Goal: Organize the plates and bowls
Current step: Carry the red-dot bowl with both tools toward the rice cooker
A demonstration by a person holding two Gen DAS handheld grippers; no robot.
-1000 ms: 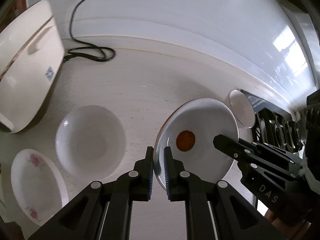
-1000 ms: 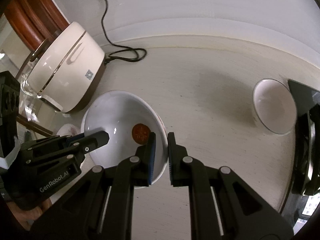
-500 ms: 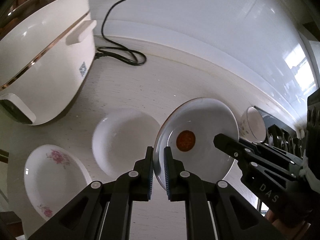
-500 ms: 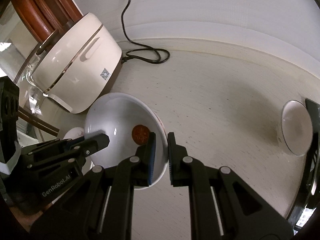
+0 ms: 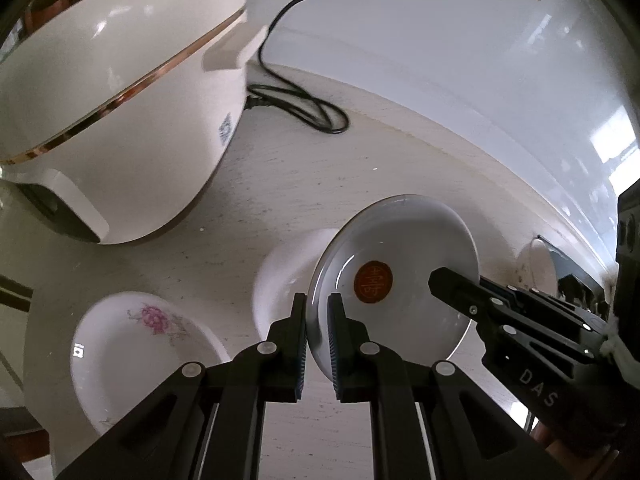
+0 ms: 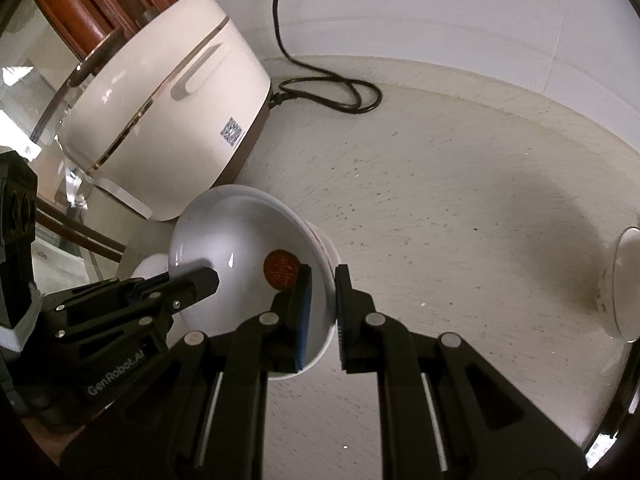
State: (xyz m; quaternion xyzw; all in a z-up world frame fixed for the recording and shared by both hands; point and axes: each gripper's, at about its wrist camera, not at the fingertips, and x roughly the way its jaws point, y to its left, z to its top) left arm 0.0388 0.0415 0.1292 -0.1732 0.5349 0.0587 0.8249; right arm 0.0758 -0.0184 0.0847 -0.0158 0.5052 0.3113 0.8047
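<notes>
Left wrist view: left tongs point(image 5: 317, 336) were clamped nearly shut on the near rim of the plate point(image 5: 394, 280), white w/ a red seal mark in the middle. Right tongs point(image 5: 452, 280) had the far rim, so both were carrying it together, lifted and tilted above the tabletop point(image 5: 320, 168). Right under/behind it sat a plain white bowl point(image 5: 280, 280), empty afaict, tho mostly hidden by the plate. Left of that a flowered dish point(image 5: 132, 344), also empty, pink rose print inside. Big rice cooker point(image 5: 116, 120) at the back left w/ its cord point(image 5: 304, 104) looped on the tabletop. Small cup-ish thing point(image 5: 538, 266) far right, couldn't tell what was in it.

Right wrist view: right tongs point(image 6: 320, 304) pinched shut on the plate point(image 6: 236, 248) rim, one pad inside, one outside. Left tongs point(image 6: 200, 278) gripped the opposite edge. Plate had nothing in it. Rice cooker point(image 6: 160, 120) just behind. Another small dish point(image 6: 626, 284) sat far right at the frame edge, well apart.

Handling imo: glazed ceramic, so stiff, kinda heavy, slick and def breakable. Rim is the only sensible place to grab, and two opposite grips made sense since one pinch on a glossy edge could let it swing or slip. Guessing it was headed for stacking by the other dishes; would set it down gently.
</notes>
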